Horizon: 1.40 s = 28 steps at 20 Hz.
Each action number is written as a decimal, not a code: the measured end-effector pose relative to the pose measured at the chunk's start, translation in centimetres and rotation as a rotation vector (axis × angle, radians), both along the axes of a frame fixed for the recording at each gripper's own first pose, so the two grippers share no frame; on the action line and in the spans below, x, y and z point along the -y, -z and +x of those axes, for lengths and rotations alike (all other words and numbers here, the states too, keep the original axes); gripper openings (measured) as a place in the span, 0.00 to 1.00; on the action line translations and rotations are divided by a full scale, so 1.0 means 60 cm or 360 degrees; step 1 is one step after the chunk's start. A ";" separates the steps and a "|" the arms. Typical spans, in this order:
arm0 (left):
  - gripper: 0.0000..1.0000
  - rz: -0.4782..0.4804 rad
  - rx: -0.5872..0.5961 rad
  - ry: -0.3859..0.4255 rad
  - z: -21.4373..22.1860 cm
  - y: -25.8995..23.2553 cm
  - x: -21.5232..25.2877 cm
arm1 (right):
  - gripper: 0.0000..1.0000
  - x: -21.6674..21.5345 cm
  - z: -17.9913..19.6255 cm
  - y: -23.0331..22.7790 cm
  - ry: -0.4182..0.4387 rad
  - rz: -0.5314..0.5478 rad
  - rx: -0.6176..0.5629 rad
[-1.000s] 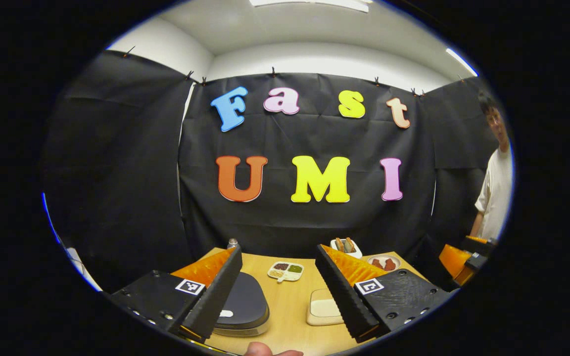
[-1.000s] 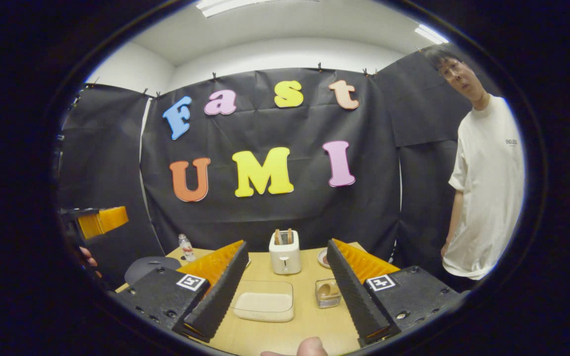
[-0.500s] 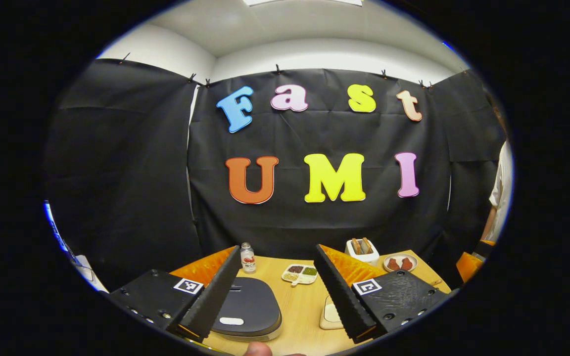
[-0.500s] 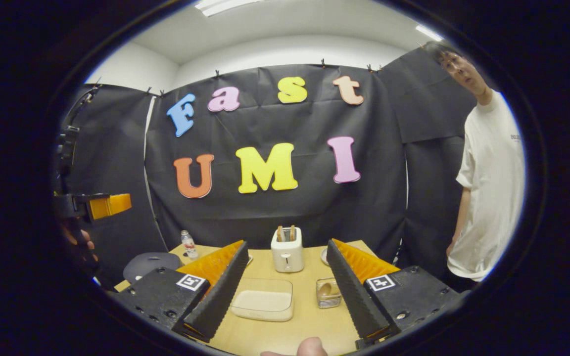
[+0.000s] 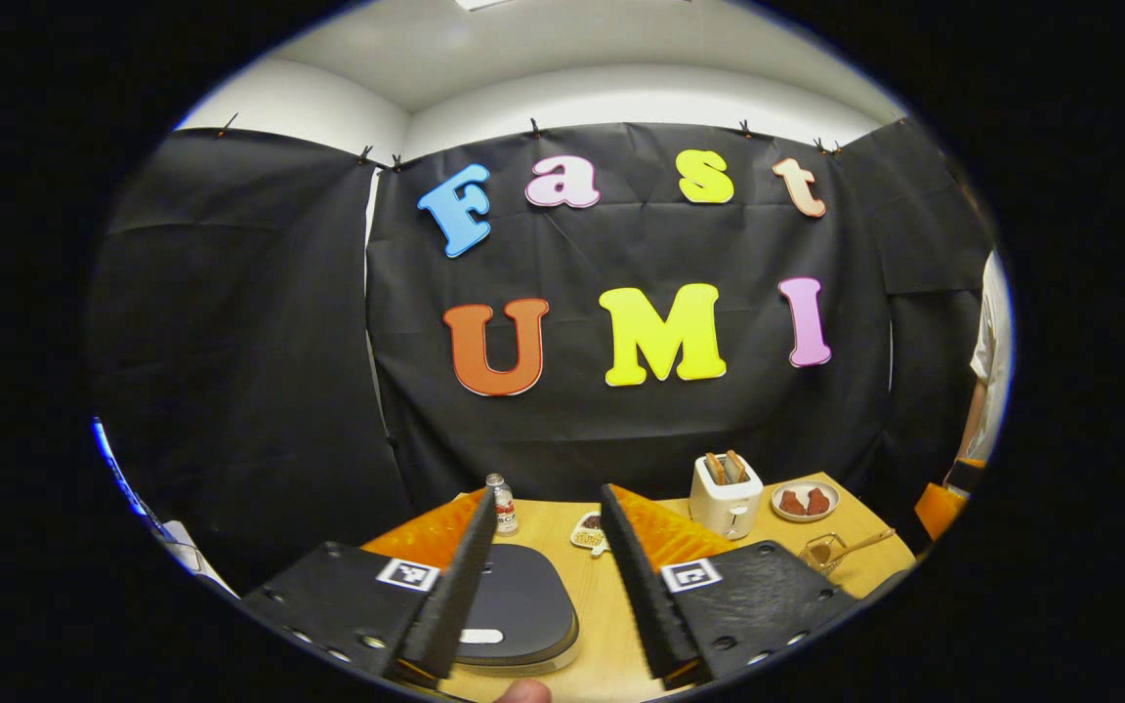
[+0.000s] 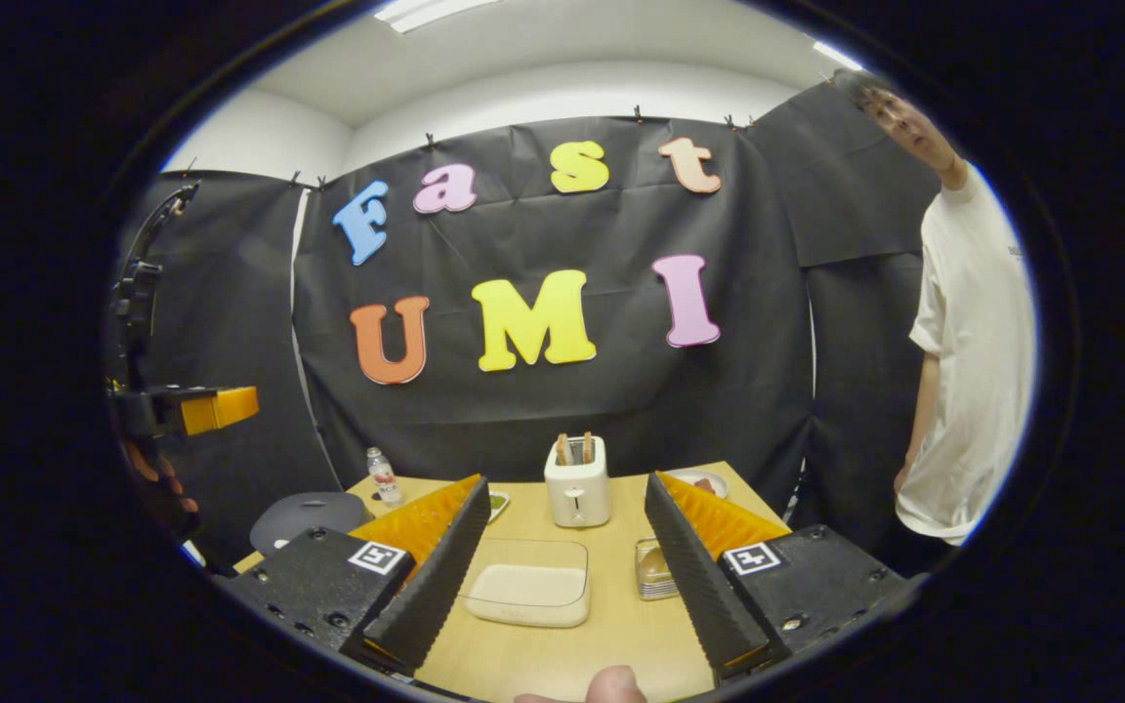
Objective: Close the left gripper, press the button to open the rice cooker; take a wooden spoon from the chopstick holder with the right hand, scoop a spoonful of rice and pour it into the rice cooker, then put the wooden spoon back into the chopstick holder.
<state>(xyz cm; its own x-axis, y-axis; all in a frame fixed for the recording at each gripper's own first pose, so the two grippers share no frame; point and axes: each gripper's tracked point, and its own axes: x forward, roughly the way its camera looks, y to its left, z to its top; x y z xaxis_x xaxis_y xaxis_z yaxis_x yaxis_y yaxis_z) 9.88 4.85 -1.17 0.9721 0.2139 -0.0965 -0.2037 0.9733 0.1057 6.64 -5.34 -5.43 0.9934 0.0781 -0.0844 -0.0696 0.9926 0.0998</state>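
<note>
- The dark grey, flat-lidded rice cooker [image 5: 514,610] is sitting closed at the near left of the light wooden table [image 5: 587,625]; its pale oblong button [image 5: 480,637] is showing at the lid's front edge. In the right gripper view the same cooker [image 6: 309,515] is lying at the far left.
- The left gripper [image 5: 543,576] is hovering above the cooker, fingers partly apart with a visible gap between them and nothing held. Judgement: the fingers are needing to come together before pressing, so that a blunt tip meets the small button; the lid is looking rigid and smooth, so an off-centre push is risking a slip.
- The clear shallow container of white rice [image 6: 531,594] is resting between the right gripper's fingers in view, on the table.
- The right gripper [image 6: 562,557] is standing wide apart, empty.
- The clear chopstick holder [image 5: 821,553] with the slim wooden spoon [image 5: 860,542] leaning out is standing at the right. Judgement: the spoon is appearing light and stiff; the upper handle is offering the best hold, and the light holder is liable to tip.
</note>
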 end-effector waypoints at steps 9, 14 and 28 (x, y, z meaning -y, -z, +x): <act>0.00 -0.0100 -0.0081 0.0012 -0.004 0.034 -0.044 | 1.00 0.008 0.007 0.011 0.0019 -0.0008 -0.0035; 0.00 -0.0171 -0.0166 0.0018 -0.006 0.071 -0.066 | 1.00 0.006 0.008 0.017 0.0012 -0.0008 -0.0056; 0.00 -0.0662 -0.0826 -0.0045 -0.049 0.317 -0.139 | 1.00 0.008 -0.002 0.076 0.0005 -0.0010 -0.0193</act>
